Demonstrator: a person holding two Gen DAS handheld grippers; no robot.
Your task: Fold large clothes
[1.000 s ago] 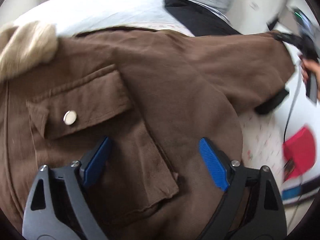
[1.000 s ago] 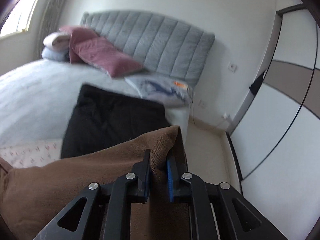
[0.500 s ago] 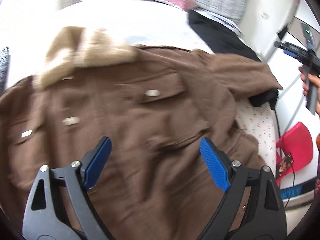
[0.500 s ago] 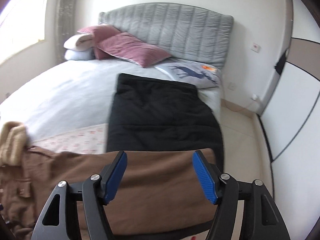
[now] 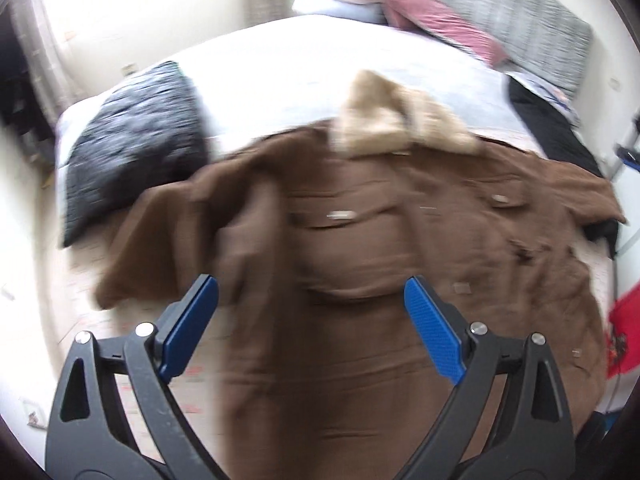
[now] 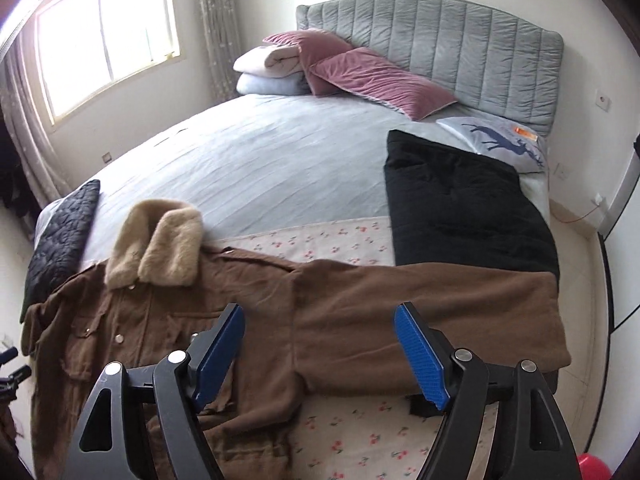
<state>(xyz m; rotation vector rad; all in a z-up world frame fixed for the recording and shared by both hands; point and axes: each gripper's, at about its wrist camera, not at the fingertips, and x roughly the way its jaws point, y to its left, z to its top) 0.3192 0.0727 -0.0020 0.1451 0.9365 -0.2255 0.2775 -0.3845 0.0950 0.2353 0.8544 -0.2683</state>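
A brown coat (image 5: 360,264) (image 6: 168,320) with a tan fur collar (image 5: 396,120) (image 6: 160,248) lies face up across the foot of the bed. Its right sleeve (image 6: 424,320) stretches out flat toward the bed's right edge. The left sleeve (image 5: 176,240) lies bunched at the coat's other side. My left gripper (image 5: 312,324) hovers open above the coat's lower front, nothing between its blue pads. My right gripper (image 6: 320,344) hangs above the sleeve, its jaws opening wide, with no cloth touching the pads (image 6: 420,360).
A folded black garment (image 6: 460,200) lies on the bed's right side, a dark quilted one (image 6: 60,236) (image 5: 132,152) at the left corner. Pink pillows (image 6: 360,72) and folded blankets sit by the grey headboard (image 6: 440,48). A flowered sheet (image 6: 320,240) lies under the coat. A red object (image 5: 624,336) sits on the floor.
My right gripper let go of the sleeve end, opened wide and drew back above it. My left gripper pulled back and up from the chest pocket, so the whole coat shows.
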